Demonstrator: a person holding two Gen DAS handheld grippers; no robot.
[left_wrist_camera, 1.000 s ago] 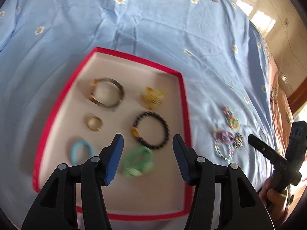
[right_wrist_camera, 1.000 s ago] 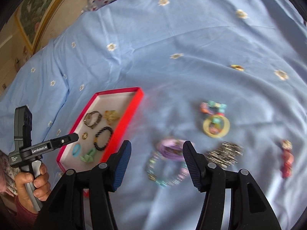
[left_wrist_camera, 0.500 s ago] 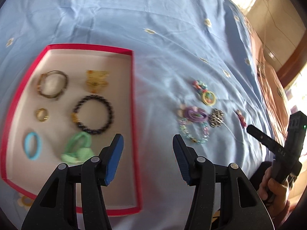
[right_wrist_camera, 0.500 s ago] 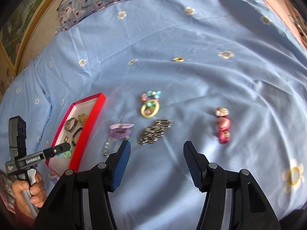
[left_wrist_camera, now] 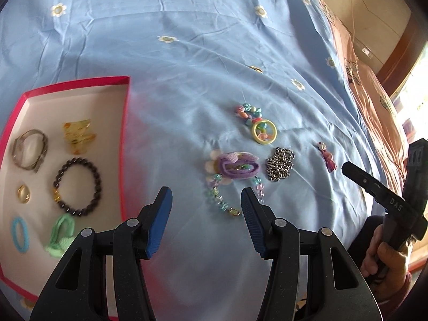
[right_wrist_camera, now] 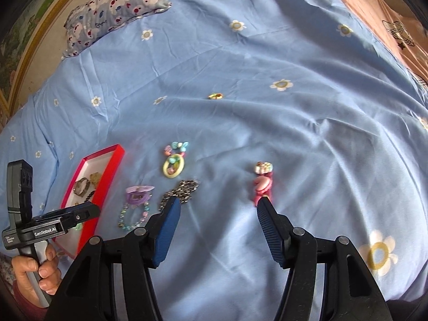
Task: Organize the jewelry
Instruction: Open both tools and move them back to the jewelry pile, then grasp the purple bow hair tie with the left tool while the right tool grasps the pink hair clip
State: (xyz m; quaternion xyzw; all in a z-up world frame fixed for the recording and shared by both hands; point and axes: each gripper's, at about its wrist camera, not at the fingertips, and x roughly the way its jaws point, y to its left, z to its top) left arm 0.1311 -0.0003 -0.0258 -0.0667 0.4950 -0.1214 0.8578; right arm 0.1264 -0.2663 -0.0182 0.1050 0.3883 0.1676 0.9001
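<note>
— What's in the box so far?

— The red box (left_wrist_camera: 124, 144) sits on the bed toward its left side. In it I can see a watch (left_wrist_camera: 29, 151), a yellow clip (left_wrist_camera: 79, 135), a ring (left_wrist_camera: 23, 193), a dark bead bracelet (left_wrist_camera: 77, 186), a blue loop (left_wrist_camera: 19, 234) and a green hair tie (left_wrist_camera: 62, 234).

— And what is left out on the blue sheet (left_wrist_camera: 187, 53)?

— Going rightward from the box: a pastel bead bracelet (left_wrist_camera: 227, 200) with a purple hair tie (left_wrist_camera: 238, 167) lying on its far part, a yellow ring with coloured beads (left_wrist_camera: 263, 131) beyond them, a steel chain (left_wrist_camera: 279, 164) just beside the purple tie, then a pink clip (right_wrist_camera: 262, 184) set apart on the right.

— Your tools?

— My left tool (left_wrist_camera: 204, 207) is about half wide and holds nothing; the pastel bracelet lies just ahead of it, right by its right finger. My right tool (right_wrist_camera: 218, 223) is also partly spread, empty, with nothing between its fingers.

— Which one goes for the pink clip?

— The right, I'd say. The clip lies straight past its right fingertip, long axis running away from me along the way the tool points, so I'd judge a small shift right would centre it. The left is far closer to the bracelet.
</note>
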